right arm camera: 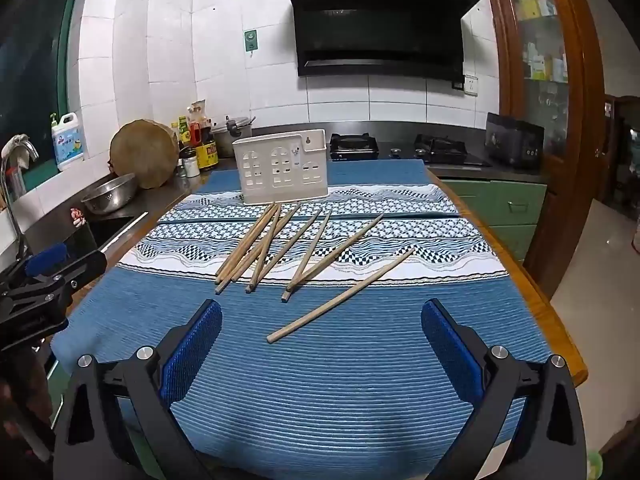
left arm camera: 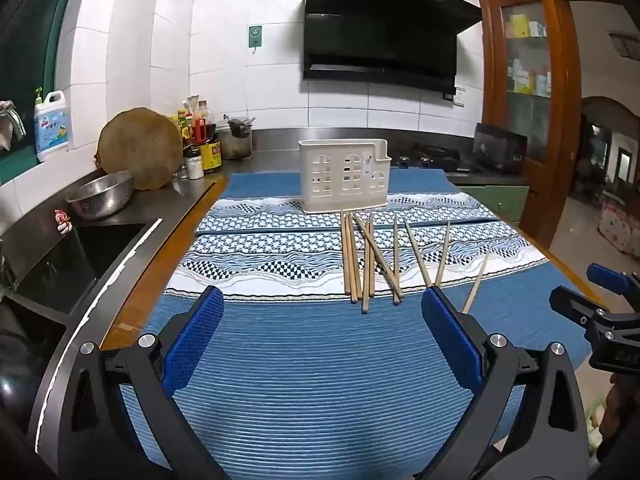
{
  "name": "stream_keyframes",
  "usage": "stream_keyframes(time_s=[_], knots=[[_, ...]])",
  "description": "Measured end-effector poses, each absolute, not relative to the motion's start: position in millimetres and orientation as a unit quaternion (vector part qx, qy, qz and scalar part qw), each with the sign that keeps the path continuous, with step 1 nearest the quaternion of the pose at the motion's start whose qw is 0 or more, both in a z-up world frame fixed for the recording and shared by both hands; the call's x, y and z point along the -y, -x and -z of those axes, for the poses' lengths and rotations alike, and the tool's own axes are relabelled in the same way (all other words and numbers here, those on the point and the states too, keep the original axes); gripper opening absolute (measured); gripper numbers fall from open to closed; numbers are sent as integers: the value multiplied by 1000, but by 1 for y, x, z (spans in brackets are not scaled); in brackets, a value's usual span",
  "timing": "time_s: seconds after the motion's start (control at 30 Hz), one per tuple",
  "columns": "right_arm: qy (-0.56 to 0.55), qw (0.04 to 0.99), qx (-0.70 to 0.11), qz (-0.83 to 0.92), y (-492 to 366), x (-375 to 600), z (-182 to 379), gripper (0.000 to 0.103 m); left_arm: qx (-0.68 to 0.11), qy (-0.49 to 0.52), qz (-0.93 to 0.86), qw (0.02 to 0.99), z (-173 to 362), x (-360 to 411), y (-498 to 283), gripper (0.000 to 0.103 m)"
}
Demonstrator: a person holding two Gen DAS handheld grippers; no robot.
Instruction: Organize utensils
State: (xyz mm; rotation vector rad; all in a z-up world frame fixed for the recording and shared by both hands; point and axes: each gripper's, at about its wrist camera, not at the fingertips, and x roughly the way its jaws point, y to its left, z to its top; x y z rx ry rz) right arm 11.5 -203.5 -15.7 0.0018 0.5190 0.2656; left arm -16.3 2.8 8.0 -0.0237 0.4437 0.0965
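Observation:
Several wooden chopsticks [left arm camera: 370, 258] lie loose on a blue patterned cloth [left arm camera: 304, 360], in front of a white plastic utensil holder [left arm camera: 345, 176] that stands upright and looks empty. In the right wrist view the chopsticks [right arm camera: 280, 244] fan out below the holder [right arm camera: 282, 170], and one chopstick [right arm camera: 340, 296] lies apart, nearest me. My left gripper [left arm camera: 322, 320] is open and empty, hovering over the cloth short of the chopsticks. My right gripper [right arm camera: 322, 332] is open and empty, just behind the lone chopstick. Each gripper shows at the edge of the other's view [left arm camera: 588, 300] [right arm camera: 60, 264].
A sink [left arm camera: 80, 256] and steel colander [left arm camera: 100, 196] are on the left, with a round wooden board [left arm camera: 140, 148] and sauce bottles [left arm camera: 204, 136] behind. A gas stove [right arm camera: 400, 148] sits behind the table. The table's right edge [right arm camera: 532, 292] drops to the floor.

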Motion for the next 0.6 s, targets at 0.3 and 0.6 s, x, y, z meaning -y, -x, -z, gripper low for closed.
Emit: stream_keyframes(time_s=[0.3,0.6], knots=[[1,960,-248,-129,-9,205,10,97,-215,7,-52,975,-12,0,17,98],[1,960,-247,-129,-8,206,10,97,-210,2,-58,976,-14,-4,19,98]])
